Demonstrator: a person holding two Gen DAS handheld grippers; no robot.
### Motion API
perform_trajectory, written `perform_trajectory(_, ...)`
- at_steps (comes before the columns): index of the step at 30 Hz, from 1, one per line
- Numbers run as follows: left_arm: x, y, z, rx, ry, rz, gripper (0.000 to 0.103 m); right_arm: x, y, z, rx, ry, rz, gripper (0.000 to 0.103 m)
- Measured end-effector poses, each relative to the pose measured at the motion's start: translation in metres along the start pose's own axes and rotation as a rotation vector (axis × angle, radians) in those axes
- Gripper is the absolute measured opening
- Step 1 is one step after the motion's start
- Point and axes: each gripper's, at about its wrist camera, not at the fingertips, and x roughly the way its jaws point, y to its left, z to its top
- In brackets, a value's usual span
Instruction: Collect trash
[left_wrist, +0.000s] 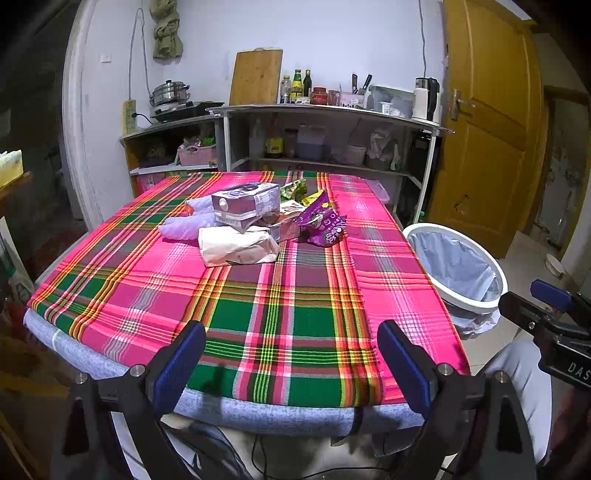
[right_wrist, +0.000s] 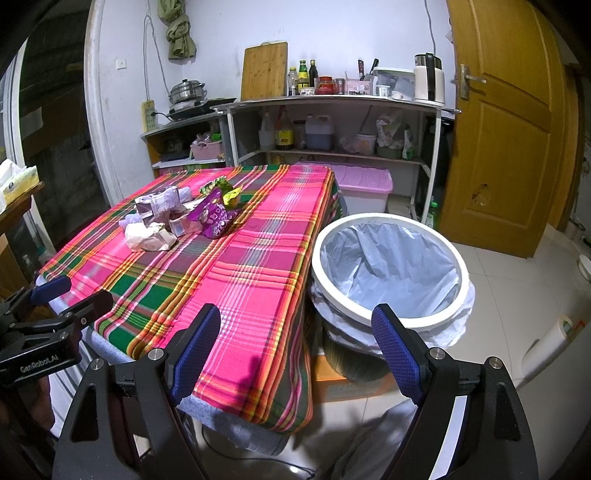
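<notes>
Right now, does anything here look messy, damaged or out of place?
Yes. A heap of trash sits mid-table on the plaid cloth: a carton, a crumpled paper bag and a purple wrapper. The lined bin beside the table looks empty. The yellow door has a chipped patch low down.

A woven plaid cloth (left_wrist: 258, 295) covers the surface, matt and finely ribbed, over a mottled grey-blue underlay (left_wrist: 280, 413) that looks like soft fabric. On it, a crumpled beige paper bag (left_wrist: 236, 247) lies dull and creased, a carton (left_wrist: 245, 205) has a smooth printed sheen, and a purple snack wrapper (left_wrist: 325, 223) is glossy foil-like film. The bin (right_wrist: 388, 317) has a smooth white plastic rim and a thin, wrinkled, pale plastic liner (right_wrist: 391, 266). The left tongs (left_wrist: 291, 365) and right tongs (right_wrist: 295, 343) carry blue textured pads on matt black arms with bright metal bolts. The door (right_wrist: 509, 122) is glossy varnished wood.
</notes>
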Motion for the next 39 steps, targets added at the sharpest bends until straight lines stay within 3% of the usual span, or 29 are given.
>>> perform_trajectory(14,0.037,0.047,0.023,-0.057,0.010,0.017,0.093,0.053,0.019,0.027,-0.039,0.029,0.109,0.084)
perform_trajectory(17,0.047,0.059,0.032,-0.077,0.014,0.030,0.083,0.065,0.026,0.037,-0.058,0.040,0.135,0.084)
perform_trajectory(19,0.055,0.066,0.039,-0.088,0.025,0.043,0.082,0.076,0.031,0.045,-0.064,0.052,0.155,0.084)
perform_trajectory(32,0.084,0.097,0.077,-0.097,0.039,-0.048,0.082,0.151,0.066,0.092,-0.197,0.104,0.232,0.084)
perform_trajectory(39,0.097,0.099,0.103,-0.036,0.006,-0.093,0.082,0.191,0.082,0.107,-0.258,0.152,0.267,0.084)
